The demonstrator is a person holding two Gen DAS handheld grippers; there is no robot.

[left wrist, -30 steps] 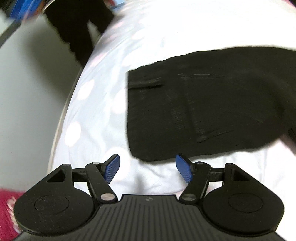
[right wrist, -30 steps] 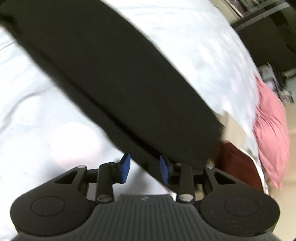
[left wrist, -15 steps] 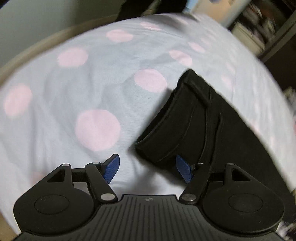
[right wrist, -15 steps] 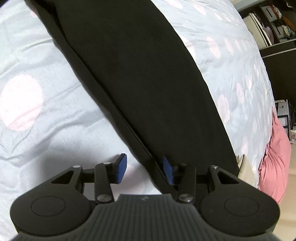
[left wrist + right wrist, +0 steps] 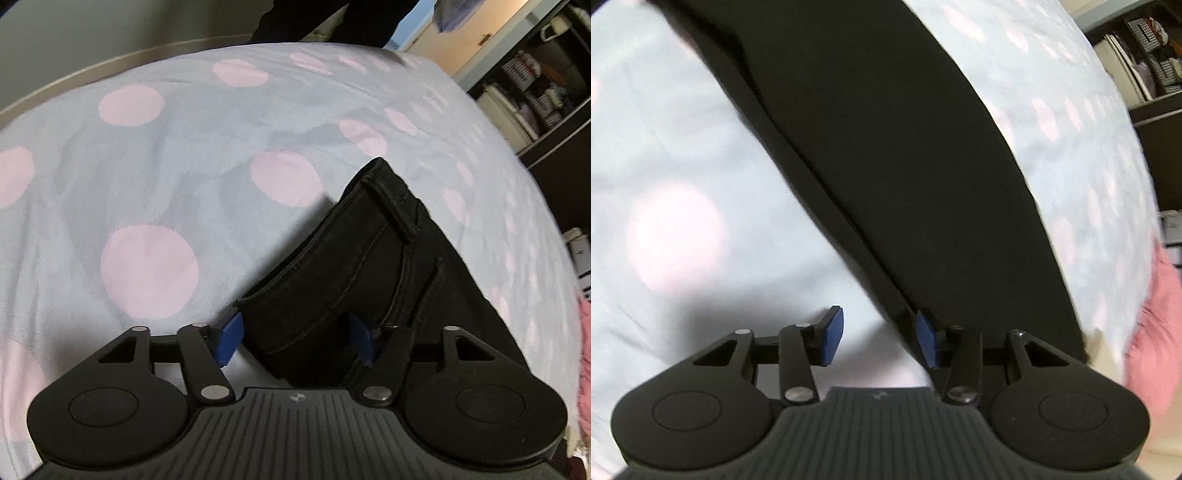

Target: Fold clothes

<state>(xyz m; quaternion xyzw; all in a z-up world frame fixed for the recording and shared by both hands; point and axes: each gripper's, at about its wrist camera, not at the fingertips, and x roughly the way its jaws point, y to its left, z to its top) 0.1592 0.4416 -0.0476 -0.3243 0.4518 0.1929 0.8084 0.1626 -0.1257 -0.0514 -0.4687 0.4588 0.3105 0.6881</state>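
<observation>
Black denim trousers (image 5: 354, 266) lie on a pale blue bedspread (image 5: 166, 177) dotted with pink circles. Seen from the left wrist, the left gripper (image 5: 295, 338) has its blue-padded fingers spread wide, and the waistband end of the trousers sits between them; a belt loop and stitched seams show just ahead of the pads, but I cannot tell whether either pad touches the cloth. Ahead and to the right of that gripper stand dark shelves (image 5: 535, 92) with stacked items, any lettering there too small to read.

From the right wrist, the right gripper (image 5: 881, 339) is also spread apart. The trousers (image 5: 886, 147) run diagonally away from it, their folded edge passing beside the right-hand pad, with bare bedspread (image 5: 683, 184) between the fingers. A pink cushion (image 5: 1156, 317) lies off to the right. No readable brand or label shows on the garment or either gripper.
</observation>
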